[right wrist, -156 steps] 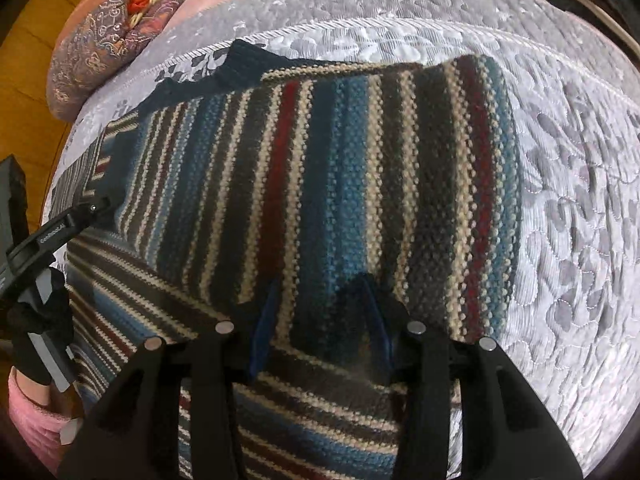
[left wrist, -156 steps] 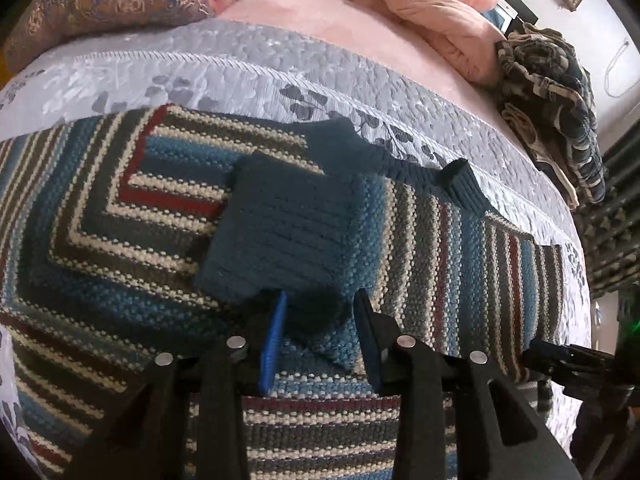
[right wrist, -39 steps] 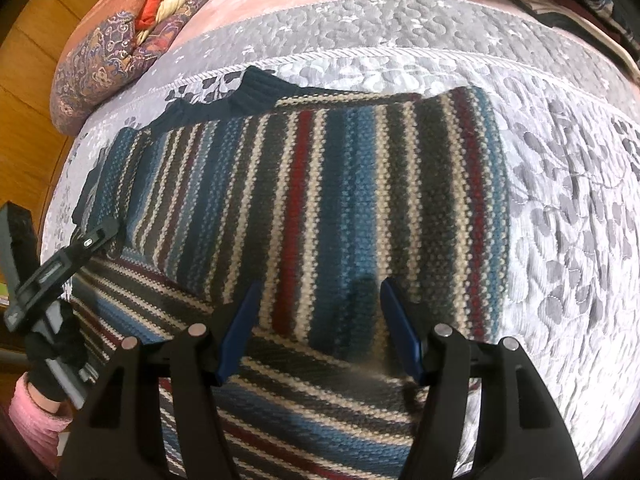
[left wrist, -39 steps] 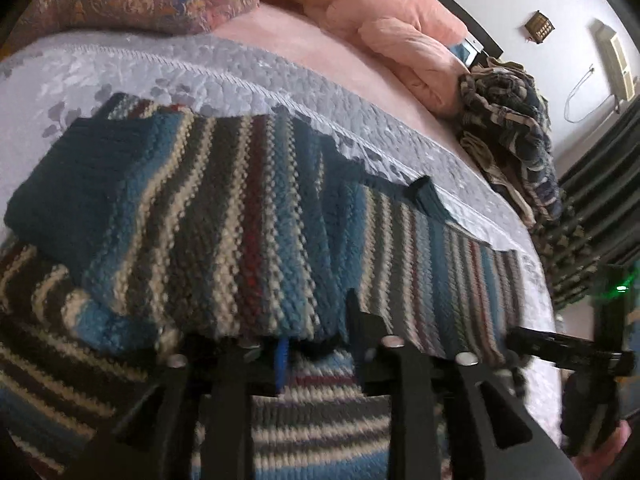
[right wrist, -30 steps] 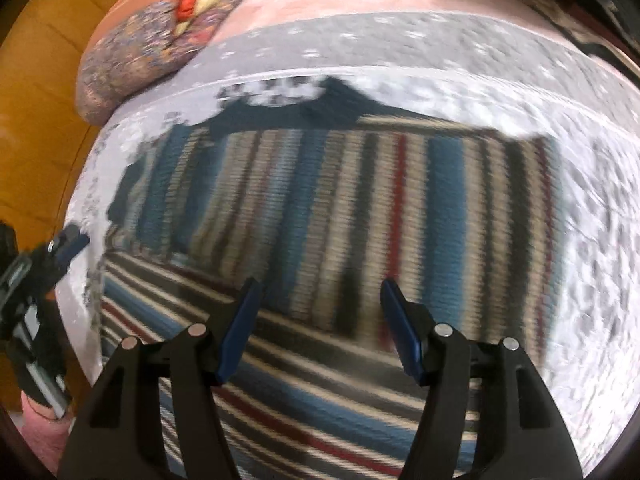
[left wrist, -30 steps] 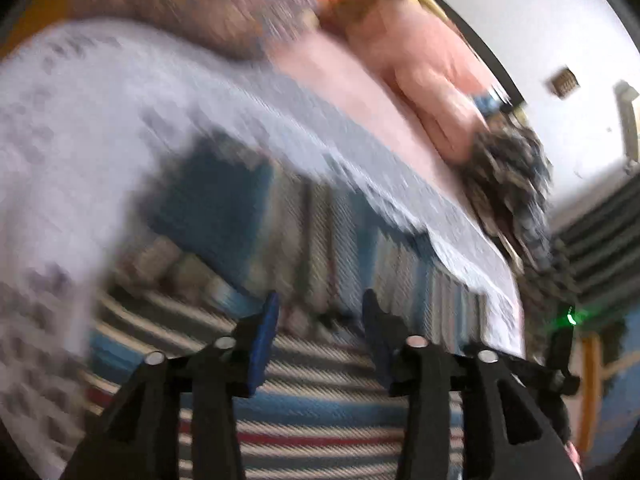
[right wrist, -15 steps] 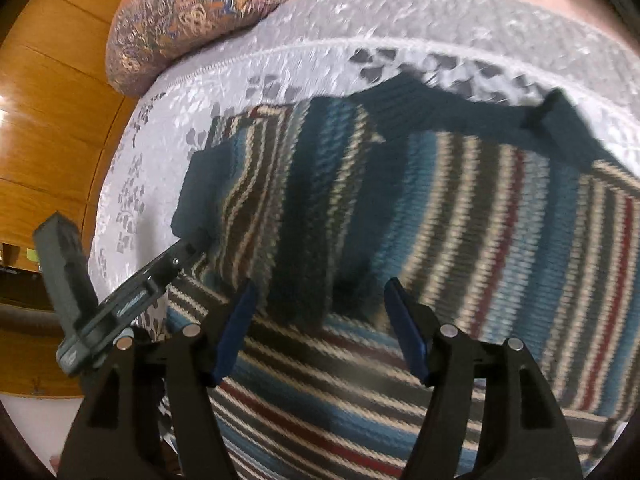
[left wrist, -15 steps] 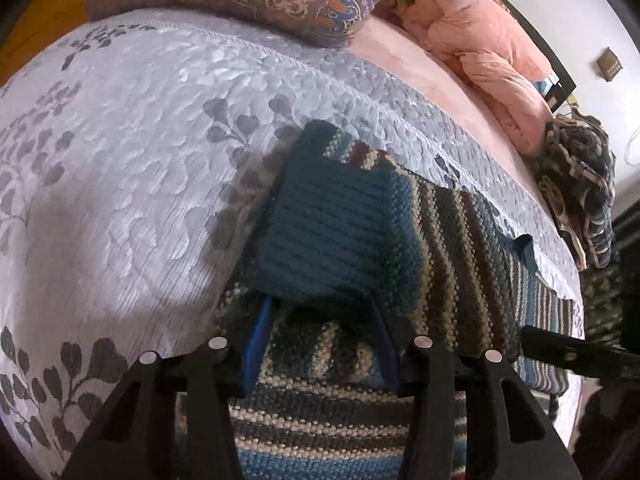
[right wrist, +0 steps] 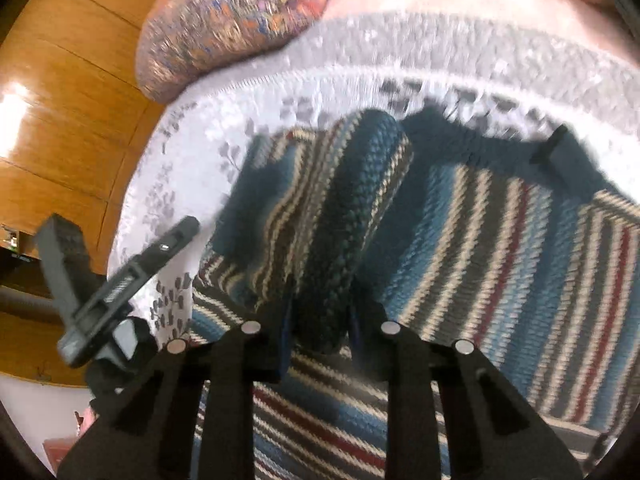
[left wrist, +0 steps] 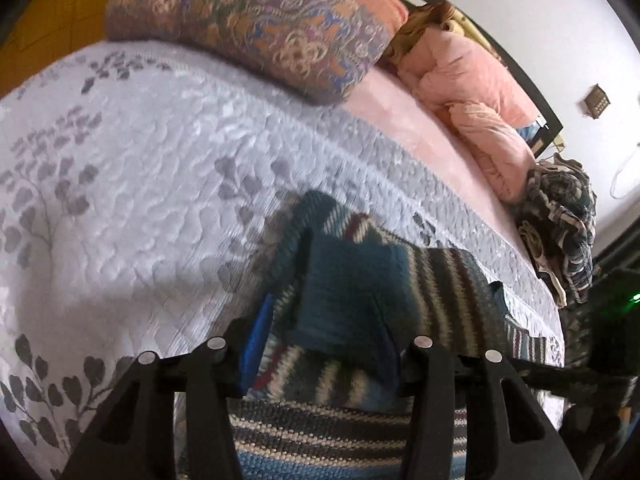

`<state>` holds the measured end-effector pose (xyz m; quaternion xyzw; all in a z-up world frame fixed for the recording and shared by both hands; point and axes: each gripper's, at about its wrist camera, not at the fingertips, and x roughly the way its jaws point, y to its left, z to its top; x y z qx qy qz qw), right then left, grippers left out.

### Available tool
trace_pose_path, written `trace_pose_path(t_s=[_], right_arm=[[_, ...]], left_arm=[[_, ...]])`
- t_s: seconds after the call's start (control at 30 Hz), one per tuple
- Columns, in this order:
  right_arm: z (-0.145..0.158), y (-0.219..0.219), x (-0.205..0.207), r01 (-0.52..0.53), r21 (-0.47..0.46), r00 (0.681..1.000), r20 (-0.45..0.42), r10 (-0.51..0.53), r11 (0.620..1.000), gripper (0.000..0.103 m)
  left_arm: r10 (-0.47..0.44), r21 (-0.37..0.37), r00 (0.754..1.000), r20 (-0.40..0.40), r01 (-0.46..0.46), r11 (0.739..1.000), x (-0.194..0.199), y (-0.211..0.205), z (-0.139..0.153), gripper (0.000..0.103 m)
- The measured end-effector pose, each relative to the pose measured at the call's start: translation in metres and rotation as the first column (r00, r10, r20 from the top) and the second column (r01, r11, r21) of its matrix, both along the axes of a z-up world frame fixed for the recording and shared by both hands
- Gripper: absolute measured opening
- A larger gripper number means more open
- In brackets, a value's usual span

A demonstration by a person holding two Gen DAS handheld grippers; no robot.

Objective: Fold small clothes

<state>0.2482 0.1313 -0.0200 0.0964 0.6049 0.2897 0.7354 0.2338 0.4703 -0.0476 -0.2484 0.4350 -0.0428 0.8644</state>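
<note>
A striped knit sweater (right wrist: 500, 248) in blue, cream, grey and red lies on the quilted bed. My right gripper (right wrist: 320, 320) is shut on a raised ridge of its folded sleeve (right wrist: 352, 208). In the left wrist view the dark teal cuff (left wrist: 352, 292) of that folded sleeve lies on the striped sweater (left wrist: 448, 288). My left gripper (left wrist: 320, 340) is open, its fingers wide on either side of the cuff's near edge. The left gripper (right wrist: 132, 268) also shows at the sweater's left edge in the right wrist view.
The sweater lies on a lilac quilted bedspread (left wrist: 140, 184) with grey leaf prints. A paisley pillow (left wrist: 248, 28) and a pink duvet (left wrist: 480, 92) sit at the back. A heap of patterned clothes (left wrist: 560, 232) lies far right. Beyond the bed's left edge is a wooden floor (right wrist: 60, 120).
Both grippers have swung left to the folded sleeve. My right gripper has gone from open to shut on a fold of it. My left gripper stays open, closer over the cuff.
</note>
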Motion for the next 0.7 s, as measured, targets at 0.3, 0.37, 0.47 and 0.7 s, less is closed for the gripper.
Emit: trace_pose_path(t_s=[0.3,0.37,0.47,0.7], right_arm=[[-0.018,-0.051,-0.004,0.068,-0.096,0.998,0.008,-0.067,0.993,0.022],[-0.033,-0.053,-0.002,0.075,-0.112,0.997,-0.014,-0.077,0.991,0.022],[-0.052,-0.054,0.000,0.081,-0.135,0.995,-0.046,-0.088,0.987,0.023],[-0.038,-0.038,-0.001,0.070,-0.216,0.998,0.023,-0.066,0.974,0.034]], left_arm=[[-0.070,0.060,0.993,-0.093,0.076,0.995,0.005,-0.028,-0.031,0.048],[-0.073,0.071,0.991,-0.112,0.082,0.994,0.006,-0.030,-0.038,0.048],[-0.071,0.060,0.989,-0.132,0.080,0.995,0.006,-0.028,-0.048,0.050],[-0.071,0.023,0.989,-0.128,0.074,0.997,0.001,-0.020,-0.045,0.051]])
